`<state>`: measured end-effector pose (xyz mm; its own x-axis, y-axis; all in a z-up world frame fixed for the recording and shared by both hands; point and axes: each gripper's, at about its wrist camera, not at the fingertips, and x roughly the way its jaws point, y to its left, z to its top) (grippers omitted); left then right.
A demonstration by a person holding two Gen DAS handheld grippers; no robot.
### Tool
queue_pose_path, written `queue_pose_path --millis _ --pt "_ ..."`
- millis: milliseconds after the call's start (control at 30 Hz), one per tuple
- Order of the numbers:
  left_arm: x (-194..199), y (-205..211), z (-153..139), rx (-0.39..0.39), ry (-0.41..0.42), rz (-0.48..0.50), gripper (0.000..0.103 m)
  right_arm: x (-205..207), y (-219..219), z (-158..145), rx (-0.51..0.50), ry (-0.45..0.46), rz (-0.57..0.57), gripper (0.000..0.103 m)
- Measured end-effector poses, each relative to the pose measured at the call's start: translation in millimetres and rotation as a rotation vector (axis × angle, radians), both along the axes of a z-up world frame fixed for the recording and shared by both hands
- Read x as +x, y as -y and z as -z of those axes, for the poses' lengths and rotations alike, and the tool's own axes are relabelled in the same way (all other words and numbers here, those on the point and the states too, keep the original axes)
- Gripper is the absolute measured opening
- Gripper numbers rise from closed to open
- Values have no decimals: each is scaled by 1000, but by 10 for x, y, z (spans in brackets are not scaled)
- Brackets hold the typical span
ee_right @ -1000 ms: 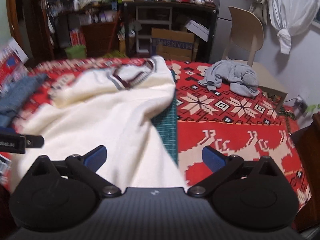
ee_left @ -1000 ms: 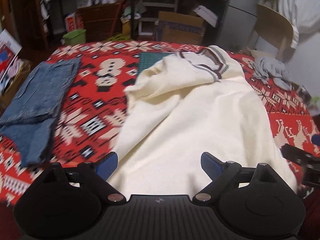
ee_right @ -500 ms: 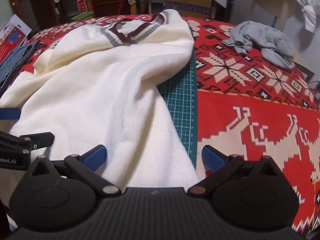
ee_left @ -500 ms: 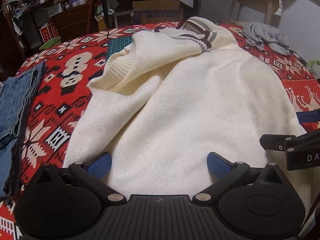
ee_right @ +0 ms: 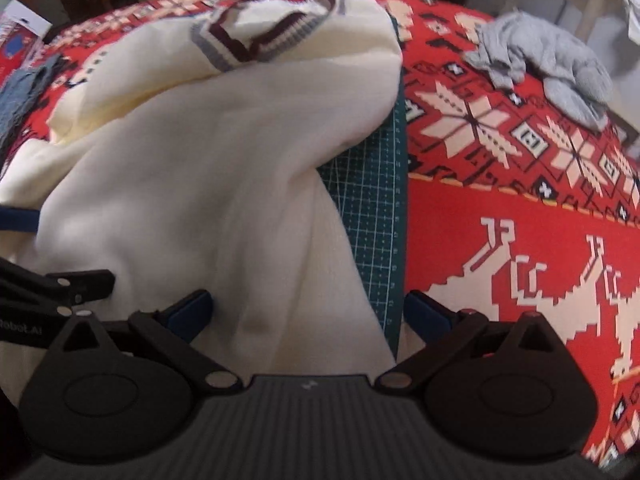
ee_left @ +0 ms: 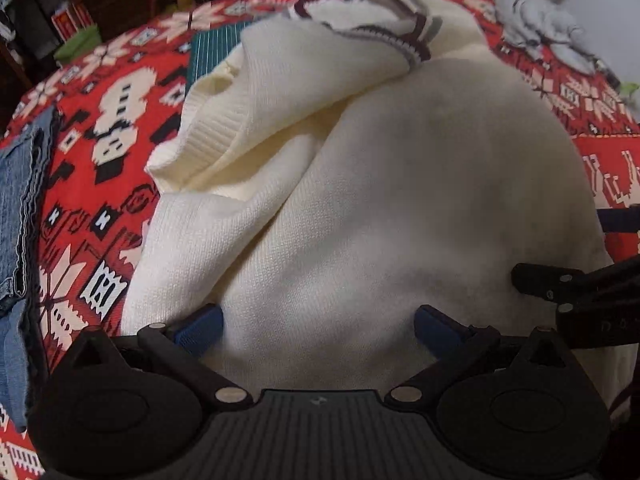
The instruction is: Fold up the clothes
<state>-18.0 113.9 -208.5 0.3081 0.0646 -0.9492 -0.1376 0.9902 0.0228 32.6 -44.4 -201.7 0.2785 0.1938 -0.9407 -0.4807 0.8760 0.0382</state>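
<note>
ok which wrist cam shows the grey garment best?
Right wrist: the grey garment lies crumpled and whole on the red cloth. Left wrist shows it only small, at the far upper right.

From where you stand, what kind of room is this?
Probably a lived-in home room. A cream sweater lies on a red patterned cloth, jeans and a grey garment nearby, with cluttered shelves behind.

Warm indoor light on my views, cream sweater [ee_left: 400, 200] brightest and slightly washed out, soft shadow under my left claw [ee_left: 316, 328], room behind dim, motion blur on sweater collar [ee_right: 264, 36], fisheye bending at edges.
</note>
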Motion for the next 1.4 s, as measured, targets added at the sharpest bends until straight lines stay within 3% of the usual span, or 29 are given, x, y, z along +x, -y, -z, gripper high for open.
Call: queue_pose_path --millis 167,300,367,400,433,567,800,867,967,1033,1200,1400 --pt "58 -7 -8 -6 -40 -34 103 122 -62 -11 -44 -78 6 102" --pt "100 -26 -18 -18 -75 3 103 153 -66 -26 -55 -101 14 102" --pt "106 -60 -64 -30 -96 26 95 205 -71 -47 -68 -146 47 102" --pt "98 -89 -110 -40 -101 33 83 232 -67 -74 -71 -169 74 102" --pt "78 -137 -183 -59 -95 30 79 252 -64 -117 -67 -181 92 102" --pt "-26 -395 -526 -115 -48 -13 80 304 -117 -460 -58 -141 61 102" --pt "54 -900 -983 15 130 -56 88 679 -218 -928 21 -61 146 102" --pt "219 -997 -956 84 156 -26 84 793 -216 -952 56 -52 154 102" --pt "563 -1086 -824 136 178 56 70 915 -288 -962 73 -28 117 100" --pt "792 -1145 -691 127 172 109 57 953 -340 -951 76 -6 88 97" --pt "1181 -1118 -419 92 122 264 49 1008 -362 -898 104 -7 106 97" --pt "1321 -1024 -214 165 126 356 50 1063 -387 -781 115 -38 136 97"
